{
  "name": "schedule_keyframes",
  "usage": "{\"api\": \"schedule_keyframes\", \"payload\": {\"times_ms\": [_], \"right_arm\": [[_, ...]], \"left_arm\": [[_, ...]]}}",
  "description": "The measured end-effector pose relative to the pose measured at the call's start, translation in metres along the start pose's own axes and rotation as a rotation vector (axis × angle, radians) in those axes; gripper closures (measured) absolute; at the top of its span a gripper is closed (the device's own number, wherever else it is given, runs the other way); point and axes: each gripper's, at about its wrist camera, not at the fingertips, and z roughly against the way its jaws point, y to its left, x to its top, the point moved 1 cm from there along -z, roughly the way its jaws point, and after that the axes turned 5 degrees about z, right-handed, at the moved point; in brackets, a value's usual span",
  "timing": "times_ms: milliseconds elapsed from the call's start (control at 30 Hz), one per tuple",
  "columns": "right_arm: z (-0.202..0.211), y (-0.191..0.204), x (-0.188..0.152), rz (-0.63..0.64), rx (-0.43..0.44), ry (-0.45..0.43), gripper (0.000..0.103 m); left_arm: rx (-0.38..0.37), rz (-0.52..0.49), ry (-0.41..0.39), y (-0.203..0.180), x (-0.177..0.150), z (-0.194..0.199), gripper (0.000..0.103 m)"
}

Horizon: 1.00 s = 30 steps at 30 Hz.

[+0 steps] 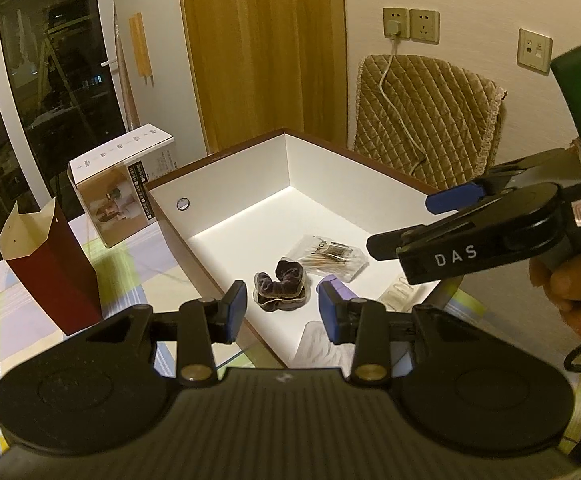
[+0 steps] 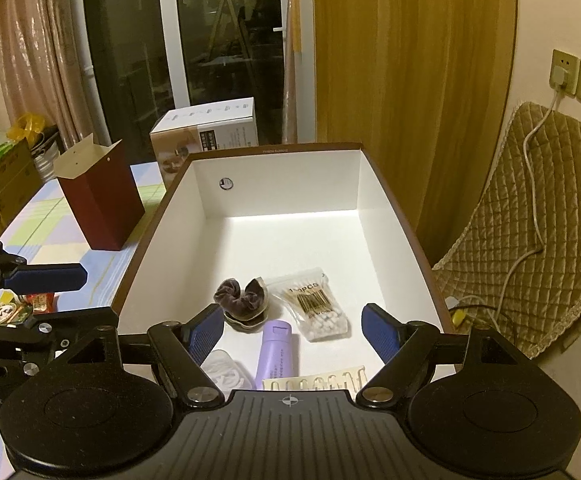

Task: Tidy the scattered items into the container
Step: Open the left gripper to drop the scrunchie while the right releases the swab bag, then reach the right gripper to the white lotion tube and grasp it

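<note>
A white box with a brown rim (image 2: 162, 208) holds a dark scrunchie (image 2: 242, 300), a bag of cotton swabs (image 2: 314, 304), a purple tube (image 2: 276, 352), a cream comb (image 2: 314, 380) and a white round case (image 2: 226, 372). My right gripper (image 2: 292, 336) hangs open over the box's near end, with its fingers wide apart above the lying tube and touching nothing. My left gripper (image 1: 282, 316) hovers at the box's near left rim, its pads a small way apart with nothing between them; the scrunchie (image 1: 280, 286) lies beyond it. The right gripper (image 1: 400, 224) also shows from the side.
A dark red paper carton (image 2: 98, 200) and a white product box (image 2: 206, 128) stand on the checked tablecloth left of the box. Small colourful packets (image 2: 14, 312) lie on the table under the left gripper (image 2: 78, 296). A quilted chair (image 2: 530, 240) stands to the right.
</note>
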Motion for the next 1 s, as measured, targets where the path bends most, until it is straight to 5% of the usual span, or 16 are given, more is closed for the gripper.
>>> {"api": "schedule_keyframes", "payload": {"times_ms": [633, 1000], "right_arm": [[0.016, 0.014, 0.003, 0.014, 0.002, -0.009, 0.021], [0.039, 0.058, 0.004, 0.055, 0.063, -0.037, 0.021]], "left_arm": [[0.018, 0.02, -0.011, 0.012, -0.006, 0.021, 0.07], [0.118, 0.079, 0.017, 0.053, -0.058, 0.067, 0.053]]}}
